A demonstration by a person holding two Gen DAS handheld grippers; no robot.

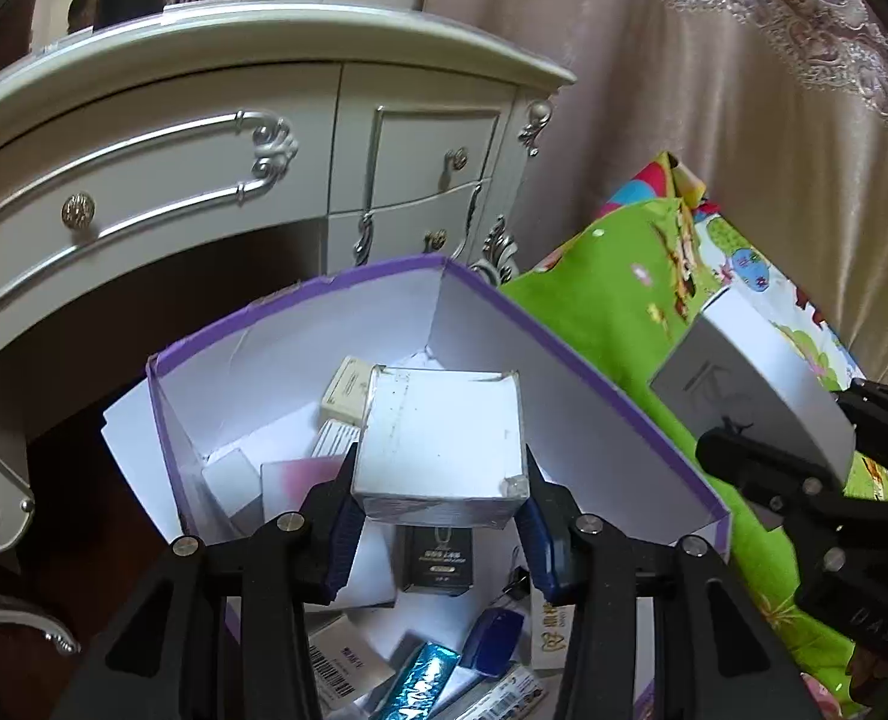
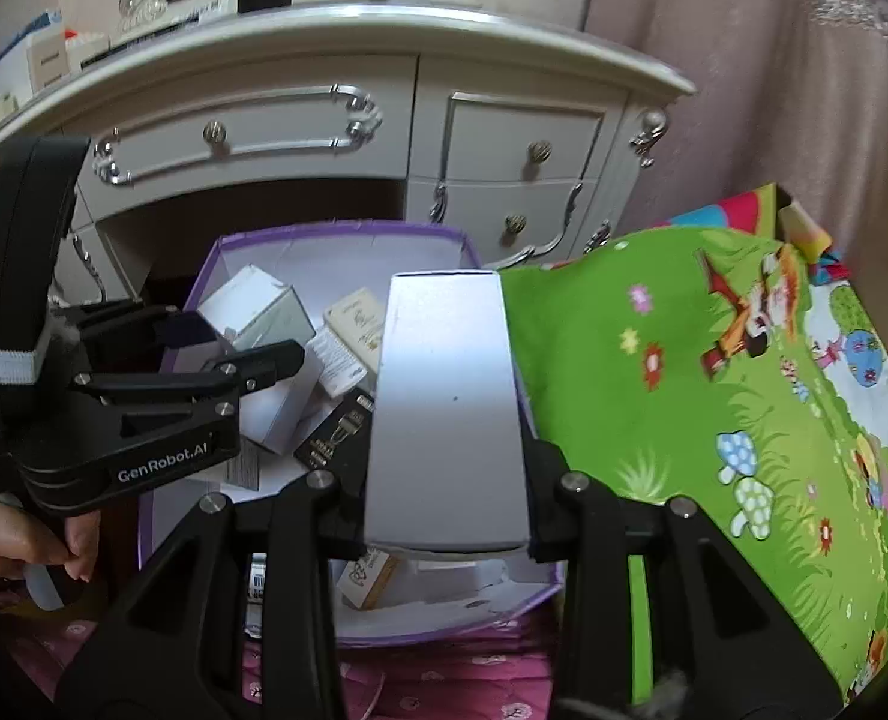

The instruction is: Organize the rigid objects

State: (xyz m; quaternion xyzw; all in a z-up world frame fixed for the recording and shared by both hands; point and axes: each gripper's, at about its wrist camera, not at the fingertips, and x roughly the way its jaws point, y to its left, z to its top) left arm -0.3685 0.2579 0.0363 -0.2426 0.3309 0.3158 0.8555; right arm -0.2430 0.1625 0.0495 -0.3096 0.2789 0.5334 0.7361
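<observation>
Boxes poised above the purple bin [image 1: 594,360]: left gripper [image 1: 441,516] clamps a white box [image 1: 444,432], right gripper [image 2: 447,531] a grey box [image 2: 447,396]; lower each level into free space before releasing.

"GenRobot.AI" stood in white letters on the side of the left hand-held gripper [image 2: 222,354]. A barcode label [image 1: 337,672] lay among the boxes in the purple carton [image 1: 594,348], its digits too small to read. Print on the small black box [image 1: 438,558] was blurred.
</observation>
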